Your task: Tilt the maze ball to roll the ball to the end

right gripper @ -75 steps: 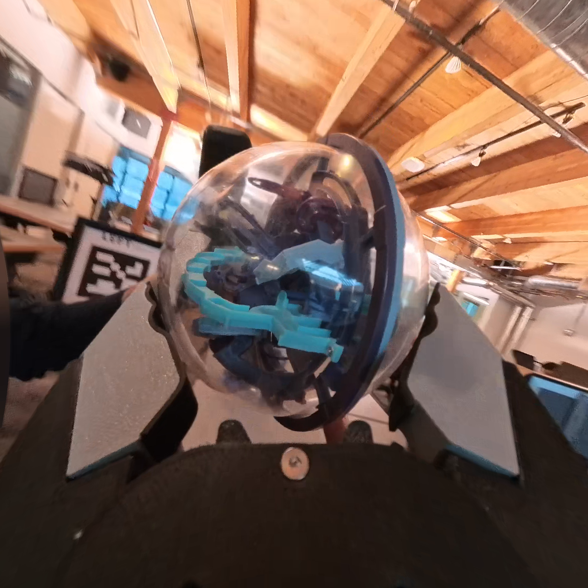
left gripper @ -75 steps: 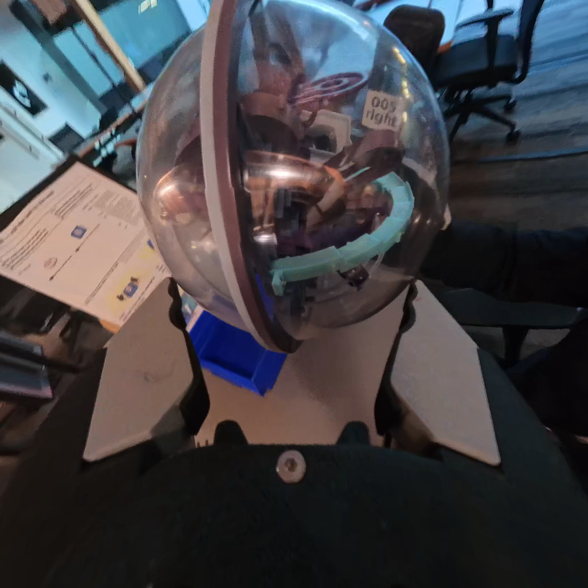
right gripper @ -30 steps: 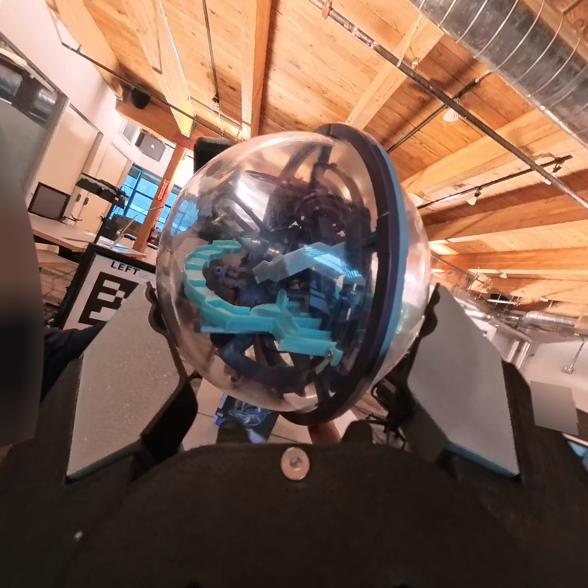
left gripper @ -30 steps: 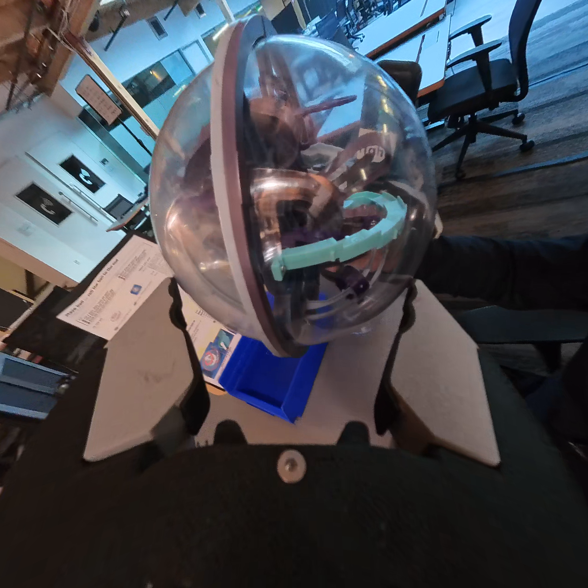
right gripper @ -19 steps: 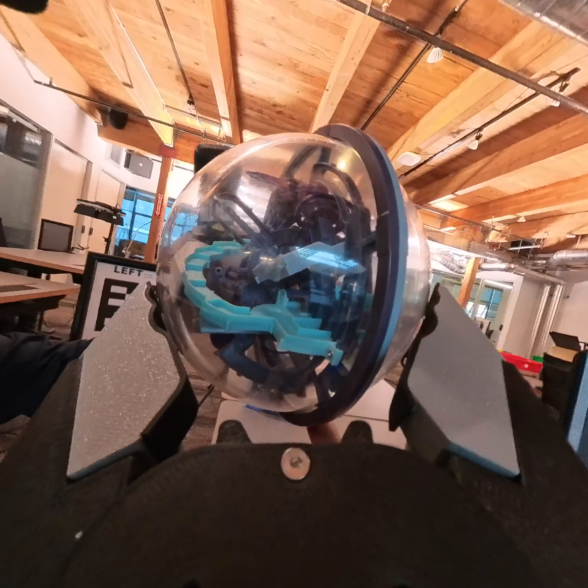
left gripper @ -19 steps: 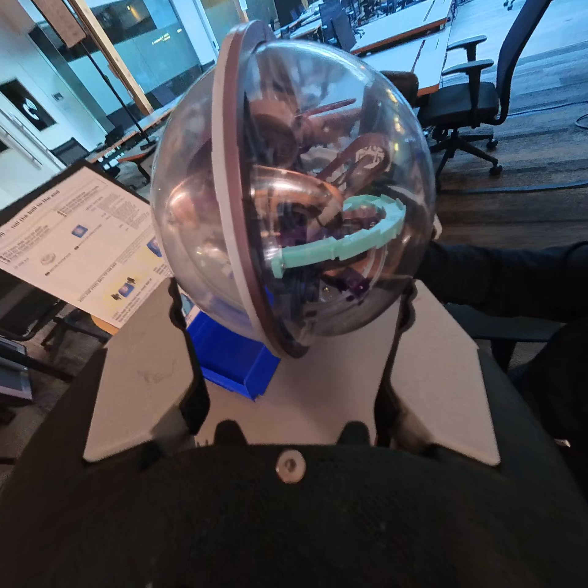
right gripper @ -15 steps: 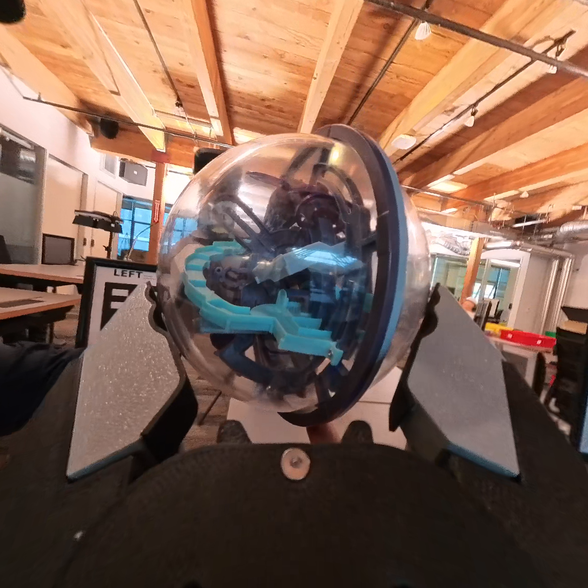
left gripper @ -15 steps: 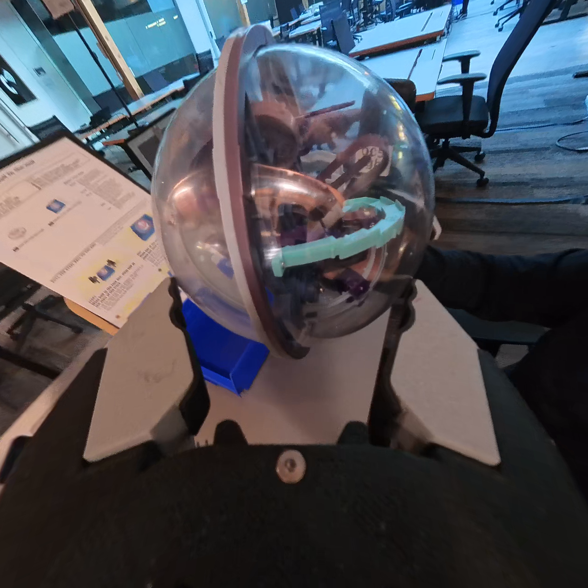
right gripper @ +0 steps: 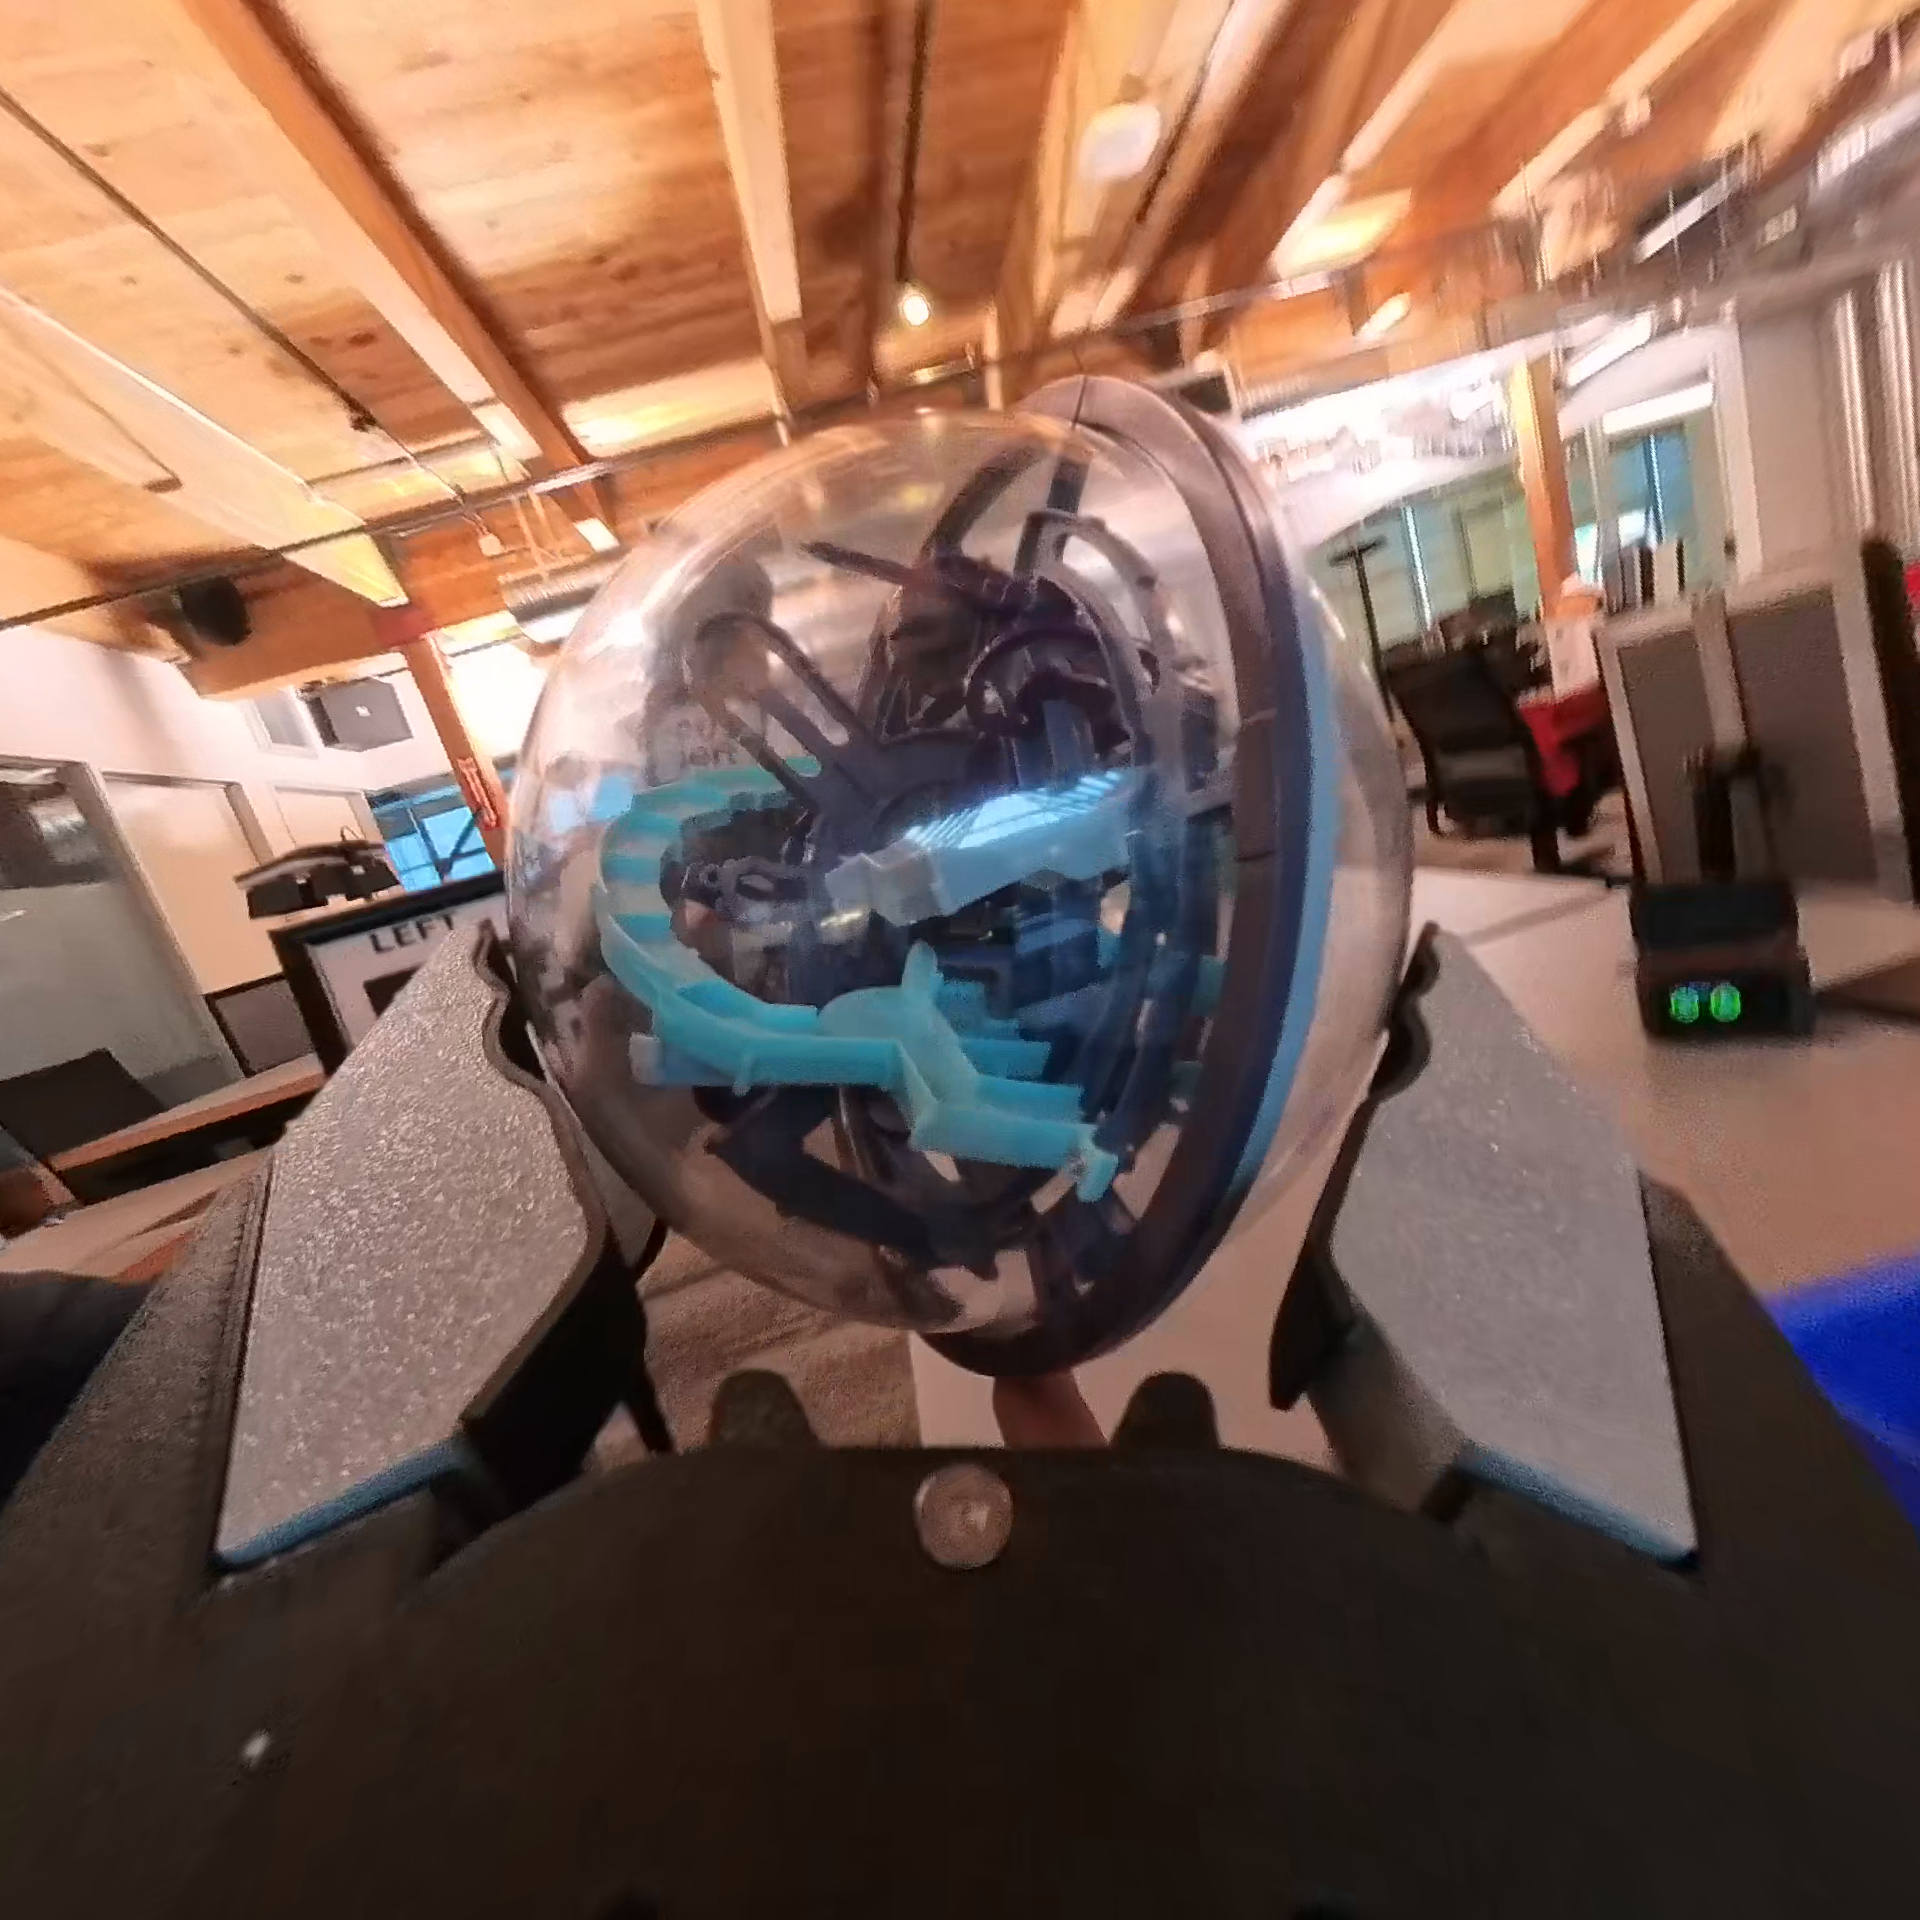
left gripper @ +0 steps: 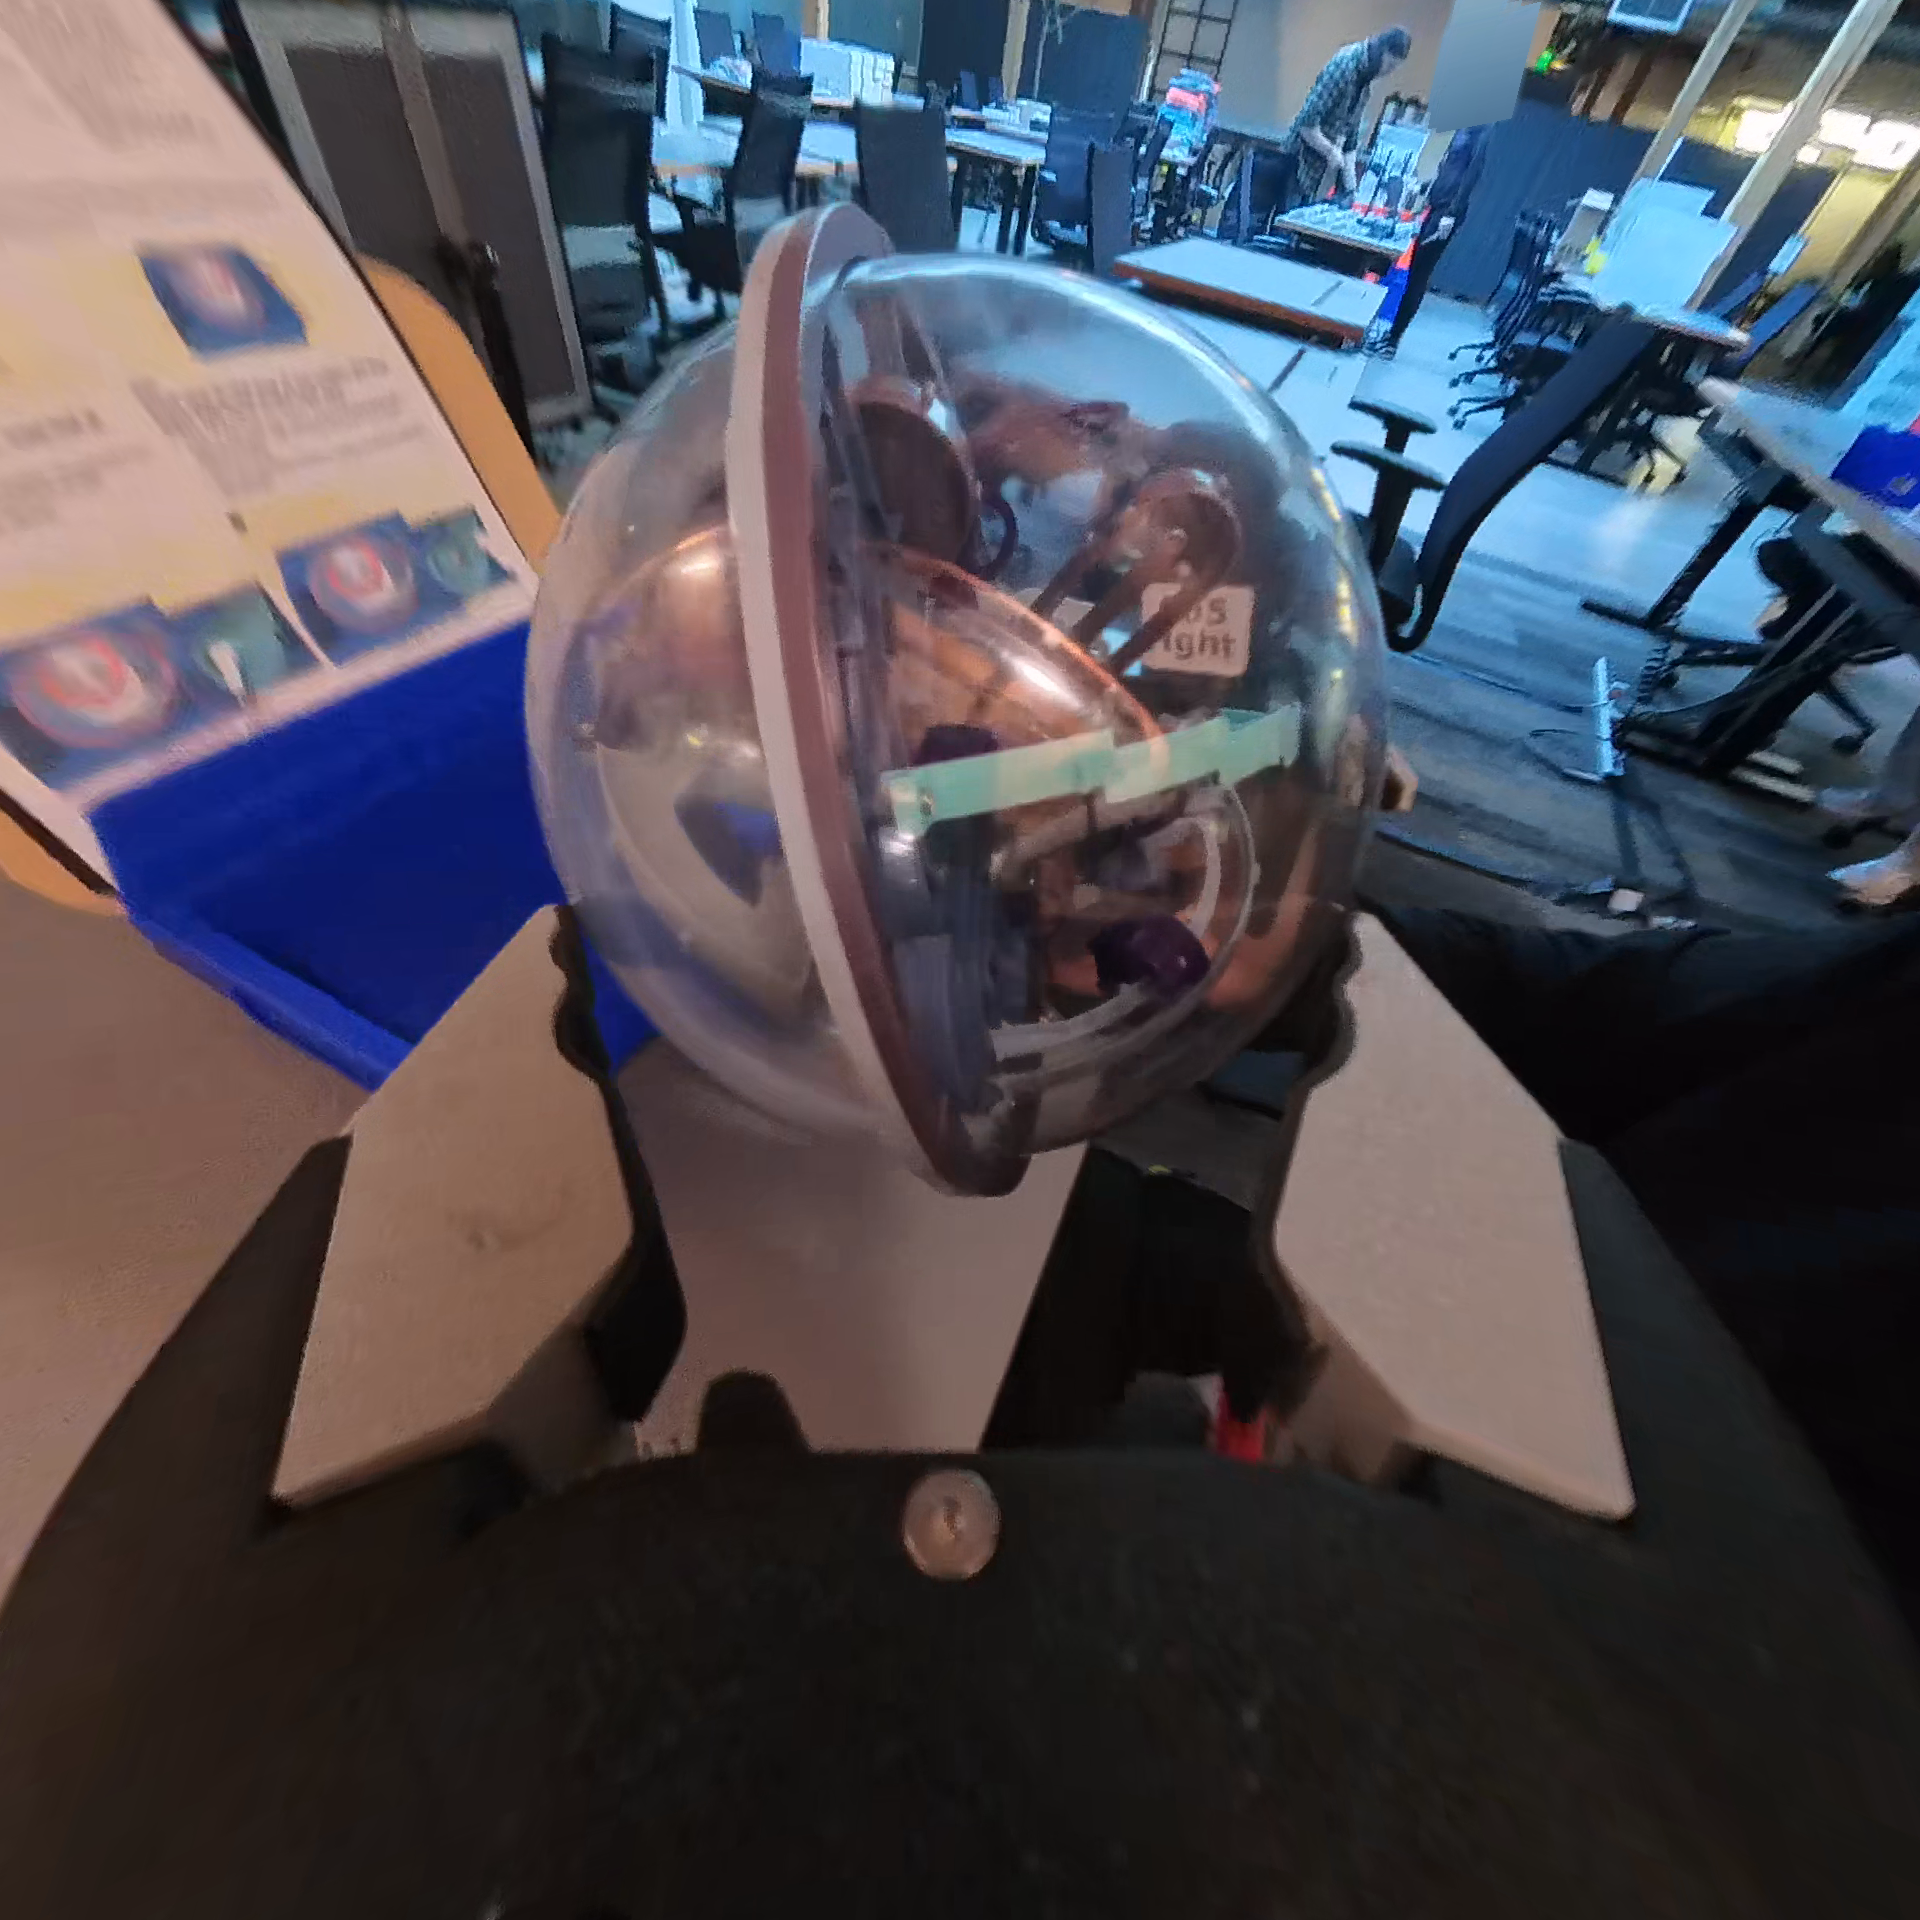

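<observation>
— Left wrist view: the maze ball (left gripper: 956, 707) is clamped between the left gripper (left gripper: 956, 997) fingers, both pads pressed on its clear shell, above the blue bin (left gripper: 312, 831).

— Right wrist view: the same sphere (right gripper: 956, 873) is gripped by the right gripper (right gripper: 956, 1018); the inner ball cannot be made out, perhaps blurred.

A pale tabletop (left gripper: 135, 1122) is stretching beneath both tongs; a blue bin (left gripper: 312, 831) is sitting on it, left of the left tongs.
</observation>
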`<state>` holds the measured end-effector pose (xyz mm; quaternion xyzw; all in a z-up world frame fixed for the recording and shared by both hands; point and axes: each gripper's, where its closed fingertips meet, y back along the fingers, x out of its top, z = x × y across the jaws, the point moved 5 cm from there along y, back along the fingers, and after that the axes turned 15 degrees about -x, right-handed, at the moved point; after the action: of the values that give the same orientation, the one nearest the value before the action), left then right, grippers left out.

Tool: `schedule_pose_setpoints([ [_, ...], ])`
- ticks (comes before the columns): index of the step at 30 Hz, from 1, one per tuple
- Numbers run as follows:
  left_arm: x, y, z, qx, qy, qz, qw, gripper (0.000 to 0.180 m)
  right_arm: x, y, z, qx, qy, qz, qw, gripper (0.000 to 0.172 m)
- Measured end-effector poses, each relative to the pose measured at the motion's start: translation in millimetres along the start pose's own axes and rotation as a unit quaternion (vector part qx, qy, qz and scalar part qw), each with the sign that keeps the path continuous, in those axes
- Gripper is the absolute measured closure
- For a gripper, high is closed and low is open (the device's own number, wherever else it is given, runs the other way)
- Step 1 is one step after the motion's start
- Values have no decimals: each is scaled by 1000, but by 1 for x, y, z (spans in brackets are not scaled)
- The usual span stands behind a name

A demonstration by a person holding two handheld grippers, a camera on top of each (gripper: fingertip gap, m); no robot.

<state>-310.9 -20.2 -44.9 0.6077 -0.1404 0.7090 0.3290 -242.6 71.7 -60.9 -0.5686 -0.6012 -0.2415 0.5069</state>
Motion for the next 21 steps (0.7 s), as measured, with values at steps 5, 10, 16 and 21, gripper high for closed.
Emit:
schedule_pose_setpoints([
  [5,-73,-14,-14,-38,116,16,992,46,-60,23,20,-59,-62,-76,993,15],
  [10,-127,-26,-22,-57,189,18,980,46,-108,42,34,-89,-109,-143,980,15],
  [16,-159,-27,-27,-60,218,15,974,46,-143,51,40,-92,-132,-231,960,16],
  [21,-166,-21,-33,-68,246,42,966,54,-137,56,51,-126,-70,-228,963,16],
])
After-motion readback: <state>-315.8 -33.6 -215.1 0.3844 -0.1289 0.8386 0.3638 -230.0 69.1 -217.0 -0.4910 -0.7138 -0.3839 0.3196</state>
